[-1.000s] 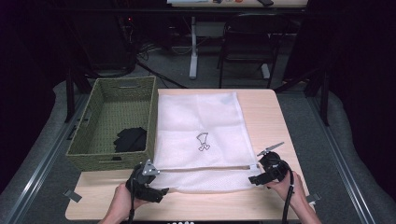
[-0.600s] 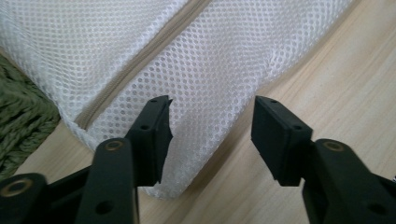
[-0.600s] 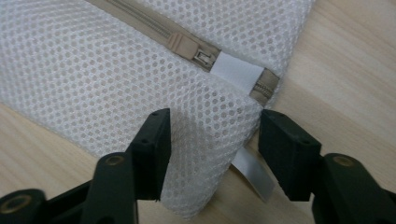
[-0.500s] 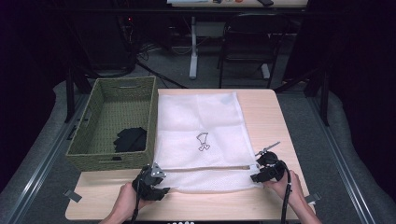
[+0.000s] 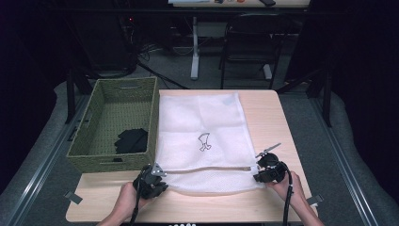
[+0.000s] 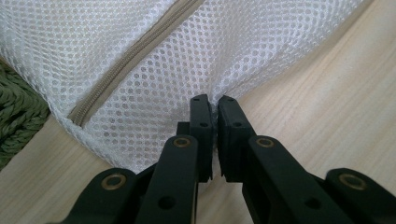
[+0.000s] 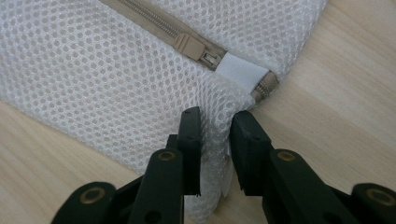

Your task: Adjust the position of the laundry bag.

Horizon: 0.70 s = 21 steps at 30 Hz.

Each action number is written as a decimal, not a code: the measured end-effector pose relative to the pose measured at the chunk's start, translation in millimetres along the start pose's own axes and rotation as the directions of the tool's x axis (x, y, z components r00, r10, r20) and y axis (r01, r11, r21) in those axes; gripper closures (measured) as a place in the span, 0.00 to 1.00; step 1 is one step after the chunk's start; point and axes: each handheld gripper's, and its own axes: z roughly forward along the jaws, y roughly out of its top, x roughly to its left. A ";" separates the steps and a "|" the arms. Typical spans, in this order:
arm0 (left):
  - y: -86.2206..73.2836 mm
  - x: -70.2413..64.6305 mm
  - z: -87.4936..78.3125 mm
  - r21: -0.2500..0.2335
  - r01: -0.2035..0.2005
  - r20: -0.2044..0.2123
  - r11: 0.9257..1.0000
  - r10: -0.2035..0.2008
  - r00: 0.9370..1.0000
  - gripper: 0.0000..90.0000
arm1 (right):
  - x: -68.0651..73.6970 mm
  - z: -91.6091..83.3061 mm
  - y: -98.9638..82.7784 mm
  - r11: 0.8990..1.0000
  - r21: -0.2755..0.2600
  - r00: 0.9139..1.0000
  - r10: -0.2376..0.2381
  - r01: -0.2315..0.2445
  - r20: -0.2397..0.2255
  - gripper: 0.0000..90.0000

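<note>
Two grippers at the near edge of a white mesh laundry bag (image 5: 200,136), spread flat on the pale wooden table (image 5: 277,117). Left gripper (image 5: 151,181) at the bag's near left corner, right gripper (image 5: 269,170) at the near right corner, both held in a person's hands rising from the bottom of the high view. Left jaws almost together in the left gripper view, having just been closing, with a thin fold of the mesh (image 6: 154,60) pinched between the pads right at the bag's edge. Right jaws also just been closing, now a little apart yet clamped on a thicker bunch of mesh (image 7: 93,70) gathered up between them. Beige zipper (image 5: 207,169) running across the bag parallel to the near edge, from one gripper to the other; zipper slider (image 7: 192,46) parked at the right end, next to a small white fabric tab (image 7: 240,71), just beyond the right jaws. Closed end of the zipper track (image 6: 135,56) close to the left jaws. Small black drawn mark (image 5: 204,142) near the middle of the bag. Green woven basket (image 5: 89,141) just beside the bag's left edge, with a dark garment (image 5: 131,140) lying inside at its near right. Chair (image 5: 249,47) on the floor beyond the table's far end.
</note>
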 end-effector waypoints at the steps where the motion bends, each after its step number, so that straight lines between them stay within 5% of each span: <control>1: -0.2 -0.1 -0.7 0.007 -0.002 0.007 1.000 0.002 1.000 0.96 | 0.2 -0.5 -0.2 1.000 0.004 1.000 0.000 0.000 0.001 0.85; 21: -12.4 -1.6 -11.5 0.054 -0.025 0.099 0.998 0.019 0.995 0.97 | 21.5 -10.2 -11.3 0.997 0.052 0.999 -0.050 0.051 -0.016 0.88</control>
